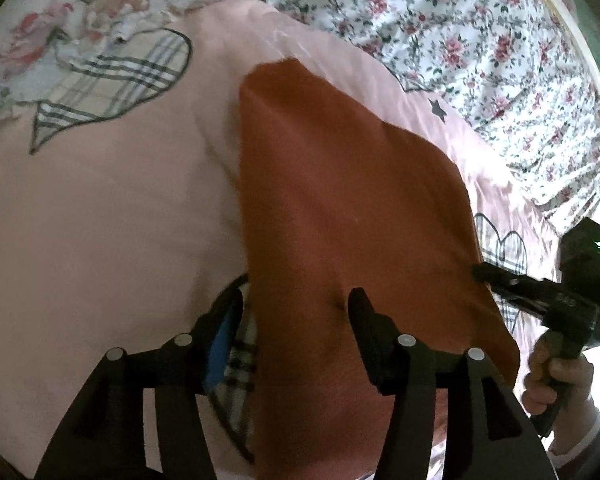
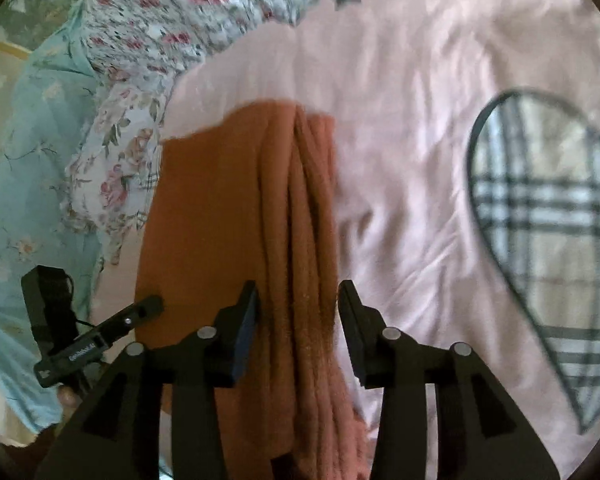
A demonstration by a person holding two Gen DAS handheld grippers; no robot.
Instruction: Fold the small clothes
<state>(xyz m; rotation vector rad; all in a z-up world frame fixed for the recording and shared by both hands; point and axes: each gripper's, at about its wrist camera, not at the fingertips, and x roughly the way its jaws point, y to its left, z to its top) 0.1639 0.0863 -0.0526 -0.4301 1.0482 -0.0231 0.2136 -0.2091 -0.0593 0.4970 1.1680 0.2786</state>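
A rust-orange garment point(image 1: 340, 200) lies on a pink bedsheet point(image 1: 100, 220); in the right wrist view the garment point(image 2: 228, 208) shows several lengthwise folds along its right edge. My left gripper point(image 1: 296, 304) is open, its fingers straddling the garment's near left edge. My right gripper point(image 2: 298, 304) is open, its fingers on either side of the bunched folded edge. The right gripper also shows in the left wrist view point(image 1: 480, 270) at the garment's right edge, and the left gripper shows in the right wrist view point(image 2: 152, 304) at the garment's left edge.
The pink sheet carries plaid heart prints point(image 2: 548, 216) and a small star point(image 1: 438, 109). A rumpled floral quilt point(image 1: 460, 40) lies beyond the garment. A light blue floral fabric point(image 2: 24, 184) is at the left of the right wrist view.
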